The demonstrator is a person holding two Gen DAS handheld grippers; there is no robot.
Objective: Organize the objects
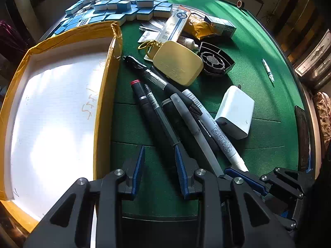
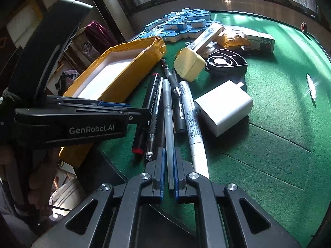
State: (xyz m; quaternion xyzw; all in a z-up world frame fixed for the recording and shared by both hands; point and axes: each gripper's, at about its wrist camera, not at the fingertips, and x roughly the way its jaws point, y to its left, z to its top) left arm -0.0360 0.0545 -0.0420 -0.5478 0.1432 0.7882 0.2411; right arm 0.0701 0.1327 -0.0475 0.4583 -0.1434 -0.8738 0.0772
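Observation:
Several pens and markers lie in a loose pile on the green felt table (image 1: 258, 47). My right gripper (image 2: 169, 157) is shut on the near end of a grey pen (image 2: 168, 105), which still lies among the others; the same pen shows in the left wrist view (image 1: 187, 117). A white marker (image 2: 191, 119) lies just right of it. My left gripper (image 1: 159, 157) is open and empty, low over the felt beside the open yellow-edged box (image 1: 60, 107), near the tips of a red-capped black pen (image 1: 144, 107).
A white charger (image 1: 235, 111), a yellow case (image 1: 179, 62), a black fan-shaped holder (image 1: 216, 61), cartons and wrappers lie beyond the pens. Blue mahjong tiles (image 1: 115, 6) are heaped at the far left. A small tube (image 1: 268, 69) lies at right.

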